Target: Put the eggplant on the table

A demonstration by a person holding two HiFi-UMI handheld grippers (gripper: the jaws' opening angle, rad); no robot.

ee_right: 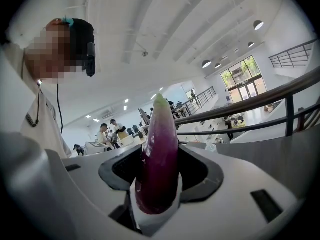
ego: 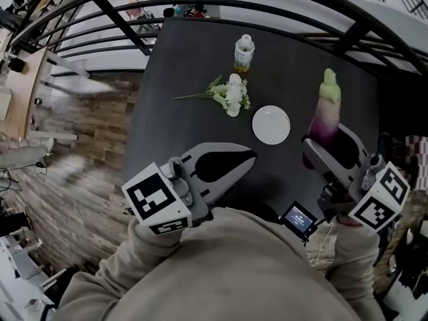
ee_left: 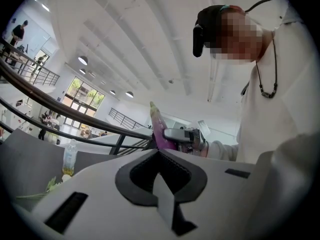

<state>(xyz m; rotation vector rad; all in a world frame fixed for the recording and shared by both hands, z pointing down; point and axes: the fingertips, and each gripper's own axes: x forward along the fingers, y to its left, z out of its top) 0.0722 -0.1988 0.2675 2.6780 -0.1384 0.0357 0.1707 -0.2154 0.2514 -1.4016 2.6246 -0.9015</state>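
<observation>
The right gripper (ee_right: 160,159) has its fingers clamped on the purple lower end of the eggplant (ee_right: 159,126). The eggplant stands upright between them, pale green tip up, over the right side of the dark worktop (ego: 187,65). The left gripper (ego: 249,158) has its fingers closed together with nothing between them. Just beyond the two sets of fingers a white plate (ego: 271,124) lies on the worktop. Farther beyond are white flowers (ego: 231,93) and a small bottle (ego: 244,52).

Purple, green-tipped eggplant (ego: 326,112) held upright over dark table (ego: 190,62).
</observation>
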